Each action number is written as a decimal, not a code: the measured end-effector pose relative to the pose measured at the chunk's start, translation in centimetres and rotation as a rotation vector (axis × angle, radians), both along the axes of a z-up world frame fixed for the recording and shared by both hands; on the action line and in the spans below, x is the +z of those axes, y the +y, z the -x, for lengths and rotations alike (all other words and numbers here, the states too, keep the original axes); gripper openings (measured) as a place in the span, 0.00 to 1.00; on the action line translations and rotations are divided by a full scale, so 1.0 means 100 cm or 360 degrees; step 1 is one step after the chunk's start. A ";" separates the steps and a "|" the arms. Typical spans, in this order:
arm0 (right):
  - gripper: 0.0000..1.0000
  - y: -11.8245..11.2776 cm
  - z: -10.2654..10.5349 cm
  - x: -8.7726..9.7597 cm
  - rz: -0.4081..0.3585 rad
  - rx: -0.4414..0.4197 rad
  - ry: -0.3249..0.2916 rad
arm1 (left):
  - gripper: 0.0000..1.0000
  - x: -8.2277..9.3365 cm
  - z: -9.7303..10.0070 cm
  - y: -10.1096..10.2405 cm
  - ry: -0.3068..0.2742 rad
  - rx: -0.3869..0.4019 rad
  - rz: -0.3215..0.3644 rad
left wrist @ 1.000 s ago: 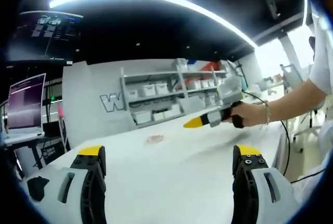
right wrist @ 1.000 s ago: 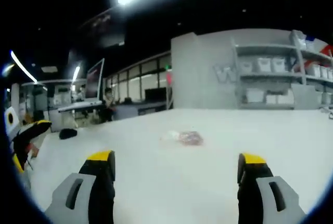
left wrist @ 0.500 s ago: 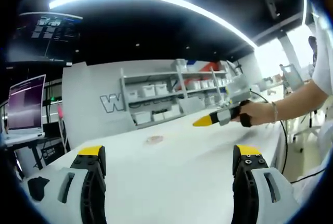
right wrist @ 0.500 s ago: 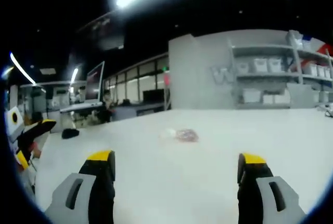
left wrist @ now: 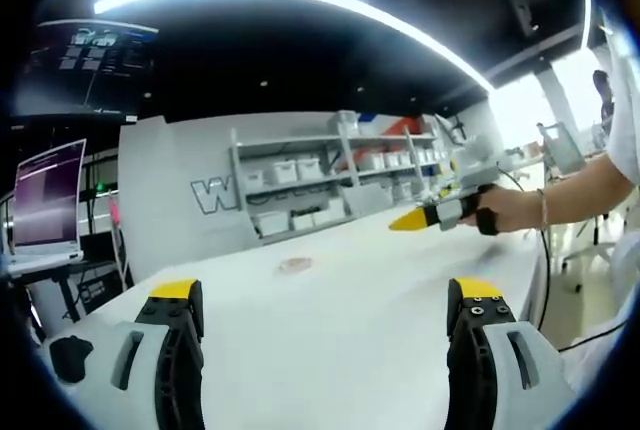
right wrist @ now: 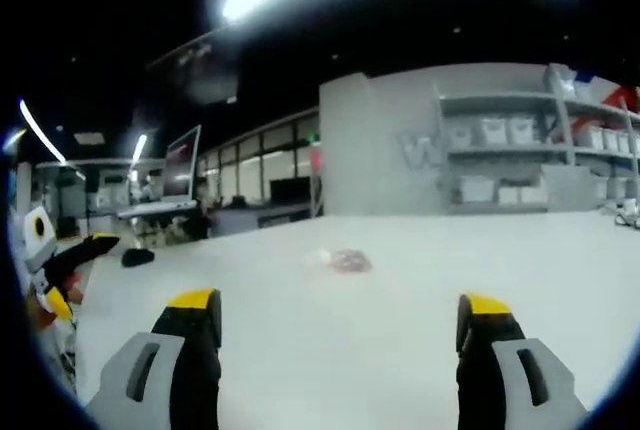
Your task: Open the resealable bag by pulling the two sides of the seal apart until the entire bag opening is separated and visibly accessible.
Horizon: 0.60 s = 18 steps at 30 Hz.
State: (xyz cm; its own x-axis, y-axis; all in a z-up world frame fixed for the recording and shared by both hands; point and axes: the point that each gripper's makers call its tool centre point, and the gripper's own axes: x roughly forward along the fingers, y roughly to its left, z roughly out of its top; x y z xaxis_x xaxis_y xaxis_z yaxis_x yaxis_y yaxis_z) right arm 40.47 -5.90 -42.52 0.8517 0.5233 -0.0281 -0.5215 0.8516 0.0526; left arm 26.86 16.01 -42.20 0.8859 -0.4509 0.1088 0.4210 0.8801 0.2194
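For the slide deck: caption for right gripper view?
Open right gripper faces a small resealable bag lying untouched on the white table.

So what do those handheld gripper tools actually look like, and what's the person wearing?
Each gripper, left and right, has grey jaws with black inner faces and yellow tips. The right one's black handle trails a dark cable. The person's hand wears a wrist bracelet and a white sleeve.

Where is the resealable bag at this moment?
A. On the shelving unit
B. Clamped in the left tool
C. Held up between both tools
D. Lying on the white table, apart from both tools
D: the bag lies flat on the white table, well ahead of the open right tool and left tool.
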 end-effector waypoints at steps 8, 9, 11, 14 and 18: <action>1.00 -0.026 0.012 0.006 -0.0023 -0.0049 -0.0021 | 1.00 -0.002 0.000 0.000 0.0010 -0.0001 -0.0002; 1.00 -0.029 0.014 0.006 -0.0018 -0.0054 -0.0025 | 1.00 -0.002 0.000 -0.001 0.0009 -0.0004 -0.0003; 1.00 -0.032 0.019 0.007 -0.0022 -0.0062 -0.0032 | 1.00 -0.001 0.000 -0.003 0.0008 -0.0009 -0.0002; 1.00 -0.037 0.024 0.006 -0.0013 -0.0080 -0.0047 | 1.00 -0.002 -0.001 -0.005 0.0009 -0.0017 -0.0002; 1.00 -0.046 0.031 0.006 -0.0030 -0.0096 -0.0056 | 1.00 -0.003 -0.001 -0.005 0.0013 -0.0017 -0.0010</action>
